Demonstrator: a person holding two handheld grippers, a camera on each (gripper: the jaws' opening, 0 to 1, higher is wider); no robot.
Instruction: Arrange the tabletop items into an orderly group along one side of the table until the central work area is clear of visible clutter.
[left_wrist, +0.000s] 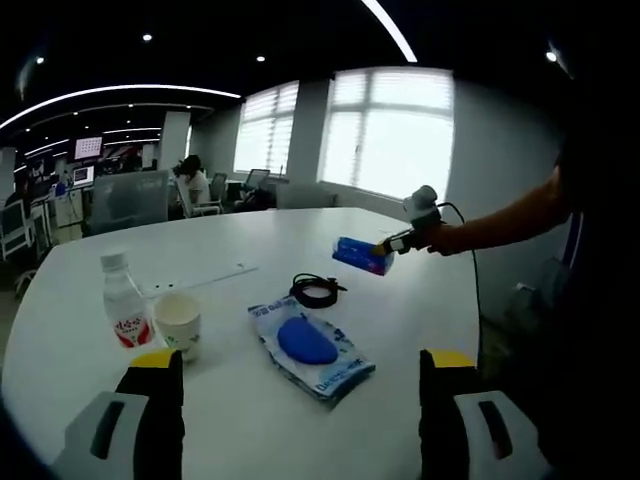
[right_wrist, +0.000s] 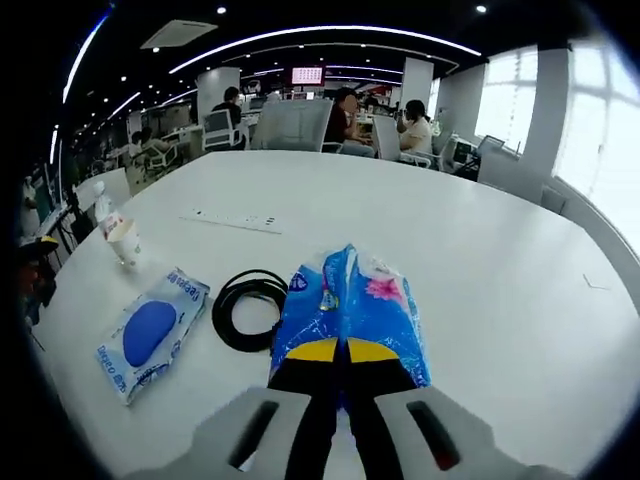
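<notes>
Gripping the blue tissue pack (right_wrist: 350, 315) above the table (right_wrist: 480, 260), our right gripper (right_wrist: 345, 352) is clamped; our left gripper (left_wrist: 300, 365) gapes wide near the wipes packet (left_wrist: 310, 345).

Left gripper view: clear plastic water bottle (left_wrist: 124, 303) left of white paper cup (left_wrist: 179, 322); blue flat wipes pack (left_wrist: 310, 346) right of cup; black coiled cable (left_wrist: 316, 290) behind pack, all on white round table (left_wrist: 250, 240).

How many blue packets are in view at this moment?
2. A tissue pack is held above the table in the right gripper. A wipes pack lies flat on the table, beside the black cable.
</notes>
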